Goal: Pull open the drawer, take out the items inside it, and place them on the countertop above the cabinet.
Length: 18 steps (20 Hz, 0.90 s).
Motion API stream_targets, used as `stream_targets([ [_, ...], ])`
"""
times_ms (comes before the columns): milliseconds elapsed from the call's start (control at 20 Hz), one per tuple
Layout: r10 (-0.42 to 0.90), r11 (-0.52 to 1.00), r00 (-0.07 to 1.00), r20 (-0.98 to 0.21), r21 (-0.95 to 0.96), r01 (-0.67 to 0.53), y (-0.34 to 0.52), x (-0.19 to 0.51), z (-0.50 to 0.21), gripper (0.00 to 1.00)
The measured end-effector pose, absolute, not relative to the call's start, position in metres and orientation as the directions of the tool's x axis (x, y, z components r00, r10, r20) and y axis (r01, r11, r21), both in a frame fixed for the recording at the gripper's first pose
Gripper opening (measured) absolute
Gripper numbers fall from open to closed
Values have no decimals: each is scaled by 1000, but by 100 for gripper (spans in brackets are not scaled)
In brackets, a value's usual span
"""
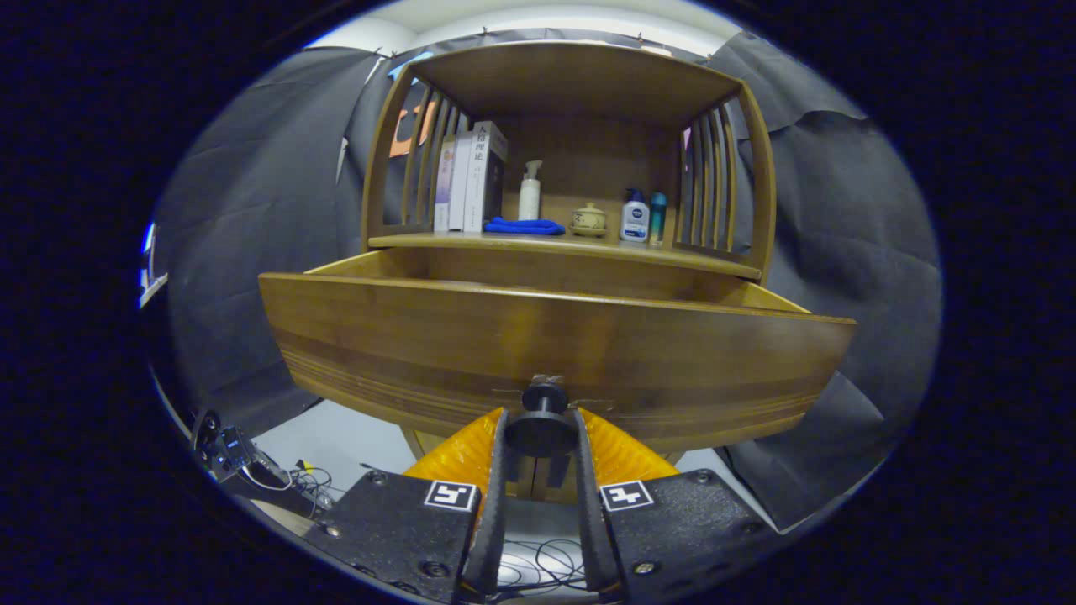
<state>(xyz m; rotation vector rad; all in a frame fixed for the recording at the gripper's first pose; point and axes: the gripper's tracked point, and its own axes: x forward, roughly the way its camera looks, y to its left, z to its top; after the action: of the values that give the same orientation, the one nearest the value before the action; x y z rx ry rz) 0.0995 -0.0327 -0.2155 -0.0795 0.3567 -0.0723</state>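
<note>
A wooden cabinet's drawer (555, 353) stands pulled out toward me, its wide front panel just ahead of the fingers. My gripper (540, 428) is shut on the drawer's round black knob (542, 424), one orange-backed finger pressing each side of it. The drawer's inside is hidden behind its front panel. Above the drawer runs the countertop (580, 248), which carries a folded blue cloth (524, 226), a white pump bottle (530, 192), a small ceramic lidded pot (588, 220), a white lotion bottle (635, 218) and a teal bottle (657, 218).
Upright books (471, 178) stand at the countertop's left, beside slatted wooden side rails. A shelf roof covers the countertop. Below the drawer on the left, a black device (227, 449) and loose cables (294, 483) lie on the pale floor.
</note>
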Motion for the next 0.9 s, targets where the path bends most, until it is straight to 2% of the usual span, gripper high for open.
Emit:
stream_targets([
  [250,-57,994,928,-367,-107,19,-27,86,-217,40],
  [300,-66,994,925,-374,-107,28,-30,85,-216,43],
  [550,-87,991,928,-361,-123,46,-39,64,-176,63],
  [750,-29,998,934,-356,-60,8,-26,58,-133,80],
  [900,16,999,935,-354,-27,-28,-13,64,-111,100],
])
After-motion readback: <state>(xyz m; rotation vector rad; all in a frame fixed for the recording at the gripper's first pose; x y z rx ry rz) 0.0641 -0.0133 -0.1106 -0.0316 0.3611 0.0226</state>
